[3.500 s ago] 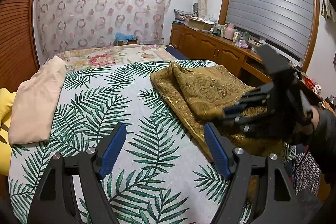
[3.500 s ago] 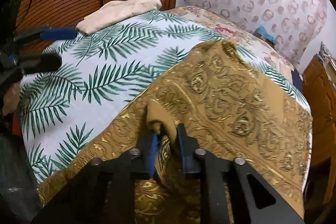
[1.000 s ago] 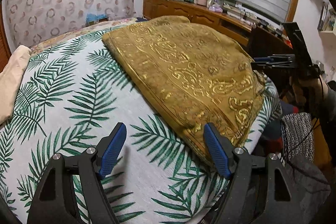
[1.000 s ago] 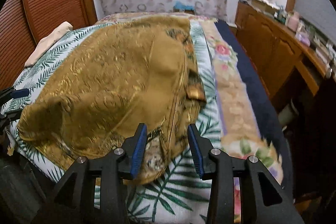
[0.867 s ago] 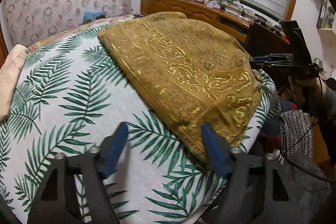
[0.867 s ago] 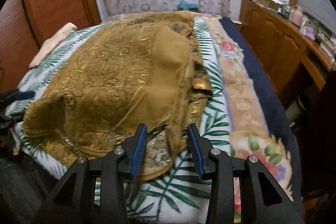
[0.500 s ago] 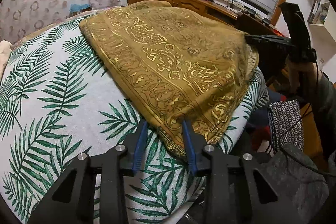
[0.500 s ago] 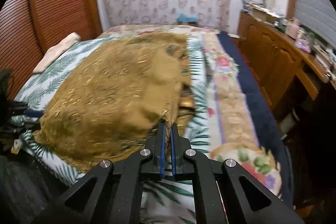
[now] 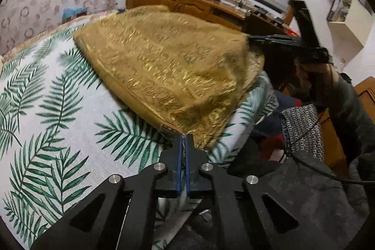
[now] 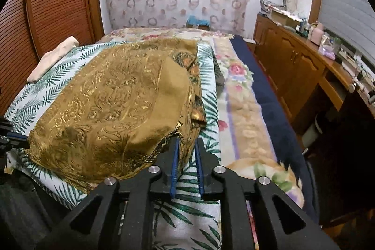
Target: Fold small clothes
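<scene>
A gold patterned cloth [image 9: 164,67] lies on the palm-leaf bed cover [image 9: 51,95] and is lifted at its near edge. My left gripper [image 9: 183,139] is shut on the cloth's near corner. My right gripper [image 10: 187,144] is nearly closed, pinching the cloth's other near corner, and it also shows in the left wrist view [image 9: 252,39] holding that corner up. In the right wrist view the cloth [image 10: 112,104] spans between both grippers, with a plain fold [image 10: 173,79] on top.
A folded beige garment [image 10: 52,57] lies at the far left of the bed by the wooden wardrobe [image 10: 54,6]. A floral quilt [image 10: 243,104] runs along the right. A wooden sideboard [image 10: 300,62] with clutter lines the window wall. Dark clothes [image 9: 300,130] lie off the bed.
Both grippers closed on the cloth's near corners; a second ago they stood open over its edge. The near edge is now lifted off the bed.
</scene>
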A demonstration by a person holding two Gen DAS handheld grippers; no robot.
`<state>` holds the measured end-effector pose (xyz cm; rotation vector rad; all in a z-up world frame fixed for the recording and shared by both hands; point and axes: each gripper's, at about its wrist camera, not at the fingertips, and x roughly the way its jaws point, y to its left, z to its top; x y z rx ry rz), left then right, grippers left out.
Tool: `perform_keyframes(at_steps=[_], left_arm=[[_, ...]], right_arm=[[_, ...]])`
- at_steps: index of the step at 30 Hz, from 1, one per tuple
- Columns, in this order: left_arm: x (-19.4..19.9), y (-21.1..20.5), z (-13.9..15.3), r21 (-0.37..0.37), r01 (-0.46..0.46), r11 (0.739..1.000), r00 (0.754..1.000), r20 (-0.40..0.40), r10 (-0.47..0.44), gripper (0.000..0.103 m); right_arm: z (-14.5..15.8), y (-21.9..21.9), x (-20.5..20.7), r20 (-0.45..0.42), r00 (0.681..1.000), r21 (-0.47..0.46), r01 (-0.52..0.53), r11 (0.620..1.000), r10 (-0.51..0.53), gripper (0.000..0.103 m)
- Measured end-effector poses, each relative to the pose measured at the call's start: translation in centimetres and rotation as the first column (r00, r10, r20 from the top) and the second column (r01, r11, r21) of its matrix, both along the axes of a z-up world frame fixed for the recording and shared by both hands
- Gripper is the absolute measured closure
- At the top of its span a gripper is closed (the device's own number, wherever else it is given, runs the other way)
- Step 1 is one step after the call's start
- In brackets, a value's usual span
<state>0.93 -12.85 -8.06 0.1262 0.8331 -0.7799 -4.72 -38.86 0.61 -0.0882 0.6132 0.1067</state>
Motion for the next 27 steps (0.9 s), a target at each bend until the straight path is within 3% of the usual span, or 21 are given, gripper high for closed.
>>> perform_keyframes(at_steps=[4,6,18,27], left_arm=[[-0.6,0.1,1.0,-0.022,0.004,1.0,1.0,0.026,-0.004,0.102],[-0.6,0.2,1.6,-0.031,0.002,1.0,0.999,0.044,-0.001,0.102],[0.0,0.6,7.2,-0.145,0.006,0.989,0.988,0.152,0.016,0.102],[4.7,0.3,10.3,-0.189,-0.052,0.981,0.973,0.21,0.092,0.102]], right_arm=[[0.5,1.3,-0.7,0.033,0.999,-0.015,0.026,1.0,-0.025,0.051],[0.8,1.8,-1.1,0.047,0.999,-0.02,0.027,0.999,-0.026,0.043],[-0.1,7.3,-2.4,0.05,0.986,0.026,-0.163,0.986,0.162,0.037],[0.6,7.5,-3.5,0.071,0.96,0.051,-0.274,0.96,0.27,0.037]])
